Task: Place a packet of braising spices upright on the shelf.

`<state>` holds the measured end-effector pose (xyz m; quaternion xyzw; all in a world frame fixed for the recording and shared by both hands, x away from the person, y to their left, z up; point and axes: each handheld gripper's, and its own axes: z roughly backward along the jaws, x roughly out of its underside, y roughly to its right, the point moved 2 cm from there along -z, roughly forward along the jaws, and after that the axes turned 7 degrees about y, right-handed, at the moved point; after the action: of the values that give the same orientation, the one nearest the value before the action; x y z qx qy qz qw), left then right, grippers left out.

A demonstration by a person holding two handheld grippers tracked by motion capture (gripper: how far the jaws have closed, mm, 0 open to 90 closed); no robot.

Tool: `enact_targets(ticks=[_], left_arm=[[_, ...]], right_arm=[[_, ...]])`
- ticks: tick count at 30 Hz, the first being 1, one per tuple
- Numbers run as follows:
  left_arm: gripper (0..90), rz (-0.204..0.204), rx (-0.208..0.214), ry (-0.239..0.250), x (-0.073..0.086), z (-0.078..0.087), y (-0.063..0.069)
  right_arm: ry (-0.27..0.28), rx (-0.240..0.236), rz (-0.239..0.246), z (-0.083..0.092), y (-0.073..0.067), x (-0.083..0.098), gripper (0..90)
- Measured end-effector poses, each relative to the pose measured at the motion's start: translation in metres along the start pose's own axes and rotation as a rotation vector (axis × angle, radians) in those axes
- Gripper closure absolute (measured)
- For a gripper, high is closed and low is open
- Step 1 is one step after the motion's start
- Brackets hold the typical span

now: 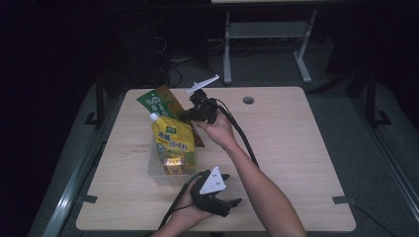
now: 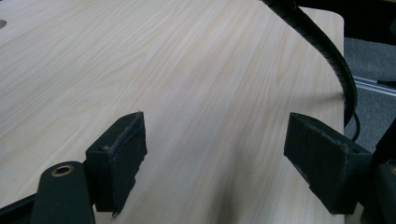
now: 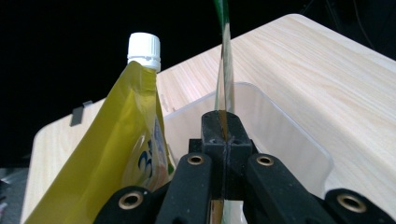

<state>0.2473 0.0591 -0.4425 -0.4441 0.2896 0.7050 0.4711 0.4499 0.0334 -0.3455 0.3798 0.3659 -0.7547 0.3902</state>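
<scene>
On the light wooden table (image 1: 296, 148) a clear plastic bin (image 1: 157, 170) sits left of centre, and a yellow spouted pouch (image 1: 173, 143) with a white cap (image 3: 144, 48) stands upright in it, leaning a little toward the far left. Just behind and beside the pouch, the right gripper (image 1: 190, 114) reaches over the bin's far side with its jaws pressed together on the edge of a flat green packet (image 1: 159, 101), which slants up and away toward the table's far left corner. In the right gripper view the packet (image 3: 223, 70) is seen edge-on as a thin strip rising from between the closed jaws, the pouch (image 3: 112, 158) close on one side and the bin's clear wall (image 3: 280, 135) curving behind. The packet's lower end is hidden by the pouch and gripper, so whether it already rests inside the bin is hard to say. The left gripper (image 1: 236, 201) lies near the table's front edge, just in front of the bin, held low in the hand with its jaws spread wide and nothing between them; its view shows bare tabletop (image 2: 187, 70) and the other gripper's ribbed black cable (image 2: 322, 46). A round grommet hole (image 1: 248, 100) marks the far middle of the table, and a grey desk frame (image 1: 267, 34) stands on the floor beyond.
</scene>
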Motion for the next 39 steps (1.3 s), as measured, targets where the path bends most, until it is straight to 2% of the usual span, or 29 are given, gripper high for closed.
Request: enact_targets(ticks=[5,9,11,14,18,21,23,24,26,29,33,39], left_arm=[[20.4,-0.016,0.0,-0.007,0.0,0.0,0.0],[20.3,-0.013,-0.003,-0.007,0.0,0.0,0.0],[20.4,-0.009,-0.005,-0.001,-0.001,0.0,0.0],[20.4,-0.009,-0.006,-0.001,-0.001,0.001,-0.001],[20.4,-0.009,-0.008,0.005,-0.001,0.002,-0.001],[20.4,-0.009,-0.008,0.004,-0.001,0.003,-0.002],[20.4,-0.009,-0.009,0.005,-0.001,0.004,-0.002],[20.4,-0.01,-0.009,0.004,-0.001,0.004,-0.002],[20.4,-0.01,-0.011,0.006,-0.001,0.004,-0.002],[20.4,-0.01,-0.016,0.008,-0.001,0.005,-0.002],[20.4,-0.017,-0.013,0.006,-0.002,0.004,-0.001],[20.4,-0.012,-0.01,0.011,-0.002,0.004,-0.001]], right_arm=[[-0.04,0.004,0.016,0.001,0.0,0.0,86.6],[-0.076,0.011,0.002,-0.001,0.0,-0.007,75.7],[-0.101,0.032,0.024,-0.003,-0.002,-0.012,75.1],[-0.149,0.025,0.027,-0.012,0.0,-0.018,67.3],[-0.177,0.044,0.026,-0.022,0.003,-0.027,66.0],[-0.19,0.062,0.003,-0.027,0.006,-0.031,76.5],[-0.188,0.074,-0.003,-0.028,0.007,-0.031,86.3],[-0.188,0.068,-0.012,-0.028,0.007,-0.031,87.8],[-0.175,0.082,-0.012,-0.026,0.006,-0.03,89.0],[-0.145,0.076,-0.035,-0.02,0.004,-0.027,89.4],[-0.063,0.05,-0.054,-0.01,0.004,-0.023,89.5],[0.025,0.068,-0.041,-0.008,0.0,-0.021,89.5]])
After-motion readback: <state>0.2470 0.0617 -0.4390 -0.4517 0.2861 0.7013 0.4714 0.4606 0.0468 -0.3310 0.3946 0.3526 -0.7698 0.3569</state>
